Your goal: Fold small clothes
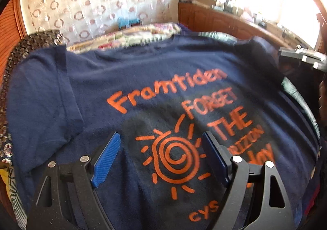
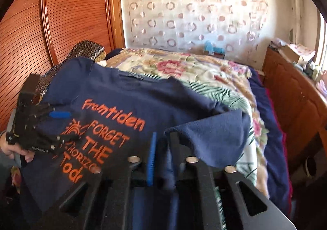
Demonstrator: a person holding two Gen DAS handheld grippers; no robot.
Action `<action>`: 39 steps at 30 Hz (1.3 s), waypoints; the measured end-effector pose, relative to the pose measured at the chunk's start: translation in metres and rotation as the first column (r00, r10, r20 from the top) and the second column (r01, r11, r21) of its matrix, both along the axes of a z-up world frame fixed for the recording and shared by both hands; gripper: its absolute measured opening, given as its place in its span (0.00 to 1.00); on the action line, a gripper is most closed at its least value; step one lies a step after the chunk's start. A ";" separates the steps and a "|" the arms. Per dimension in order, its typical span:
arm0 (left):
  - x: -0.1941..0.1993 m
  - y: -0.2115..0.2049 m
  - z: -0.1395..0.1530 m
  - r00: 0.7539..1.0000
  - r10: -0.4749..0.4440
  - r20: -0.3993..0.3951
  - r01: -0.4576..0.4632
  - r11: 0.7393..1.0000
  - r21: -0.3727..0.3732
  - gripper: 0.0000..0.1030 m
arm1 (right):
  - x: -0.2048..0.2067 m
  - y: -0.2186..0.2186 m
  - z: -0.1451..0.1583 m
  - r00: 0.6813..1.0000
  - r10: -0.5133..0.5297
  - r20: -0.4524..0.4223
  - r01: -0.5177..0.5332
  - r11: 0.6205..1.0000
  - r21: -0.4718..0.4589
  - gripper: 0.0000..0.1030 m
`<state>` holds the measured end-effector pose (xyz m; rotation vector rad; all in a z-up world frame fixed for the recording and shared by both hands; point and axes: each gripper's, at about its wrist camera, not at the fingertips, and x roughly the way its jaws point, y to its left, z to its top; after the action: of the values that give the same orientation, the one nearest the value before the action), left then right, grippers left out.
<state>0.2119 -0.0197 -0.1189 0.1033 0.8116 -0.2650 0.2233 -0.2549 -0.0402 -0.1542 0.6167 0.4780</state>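
The bed (image 2: 204,66), covered with a floral quilt, carried the navy T-shirt (image 1: 143,78), which lay spread print-side up across its near end, orange lettering and a sun motif facing upward. One sleeve (image 2: 214,136) was lifted and folded inward over the shirt body. The left gripper (image 1: 161,160) hovered above the sun print, its jaws standing wide apart with nothing between the blue pads; a hand (image 2: 12,150) gripped its handle. The right gripper (image 2: 161,158) had its jaws set narrow, with navy sleeve fabric lying between them; motion blur prevented confirming whether the pads pressed on the cloth.
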 end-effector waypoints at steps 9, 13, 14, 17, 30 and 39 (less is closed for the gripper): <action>-0.055 -0.028 0.061 0.981 -0.073 0.180 0.088 0.993 -0.081 0.80 | -0.001 -0.070 0.002 0.982 -0.184 -0.034 0.186 0.980 0.074 0.54; -0.063 -0.043 0.069 0.975 -0.101 0.196 0.125 0.985 -0.116 0.80 | 0.023 -0.072 -0.015 0.968 -0.198 -0.152 0.216 0.970 0.114 0.54; -0.064 -0.045 0.069 0.974 -0.104 0.200 0.129 0.985 -0.116 0.80 | 0.029 -0.071 -0.020 0.966 -0.189 -0.177 0.212 0.969 0.123 0.54; -0.067 -0.051 0.069 0.973 -0.102 0.207 0.127 0.986 -0.109 0.80 | 0.055 -0.066 -0.032 0.948 -0.192 -0.254 0.231 0.963 0.135 0.54; -0.068 -0.030 0.056 0.985 -0.044 0.167 0.071 0.985 -0.159 0.80 | 0.076 -0.020 0.025 0.987 -0.104 -0.123 0.111 0.993 0.051 0.02; -0.071 -0.015 0.049 0.988 -0.007 0.157 0.033 0.987 -0.160 0.80 | 0.116 0.055 0.047 0.996 -0.012 -0.084 0.015 1.000 0.024 0.02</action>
<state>0.1407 -0.0351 -0.0702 -0.0207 0.6316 -0.3368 0.3389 -0.1995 0.0071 -0.1066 0.6934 0.4807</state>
